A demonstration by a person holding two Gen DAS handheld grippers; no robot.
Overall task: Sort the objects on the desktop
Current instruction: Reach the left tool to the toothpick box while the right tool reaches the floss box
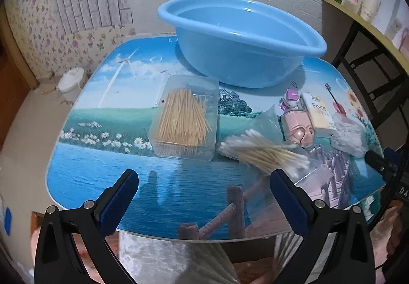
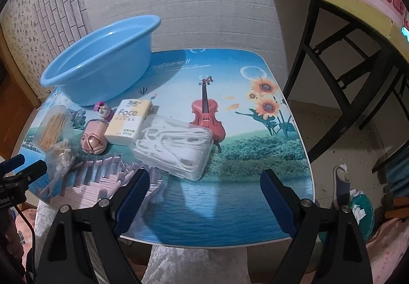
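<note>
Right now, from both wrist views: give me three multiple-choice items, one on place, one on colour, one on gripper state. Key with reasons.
1. Where is the tissue pack?
A. inside the basin
B. on the table between the pink case and the floss pick box
C. on the floor

2. What colour is the basin?
A. red
B. green
C. light blue

3. How does the right gripper stand?
A. open, nothing between its fingers
B. shut on the toothpick box
C. shut on the basin

Key: 1 B, it lies beside the pink case and the floss pick box; 2 C, its rim and wall are blue; 3 A, only table shows between its fingers.
</note>
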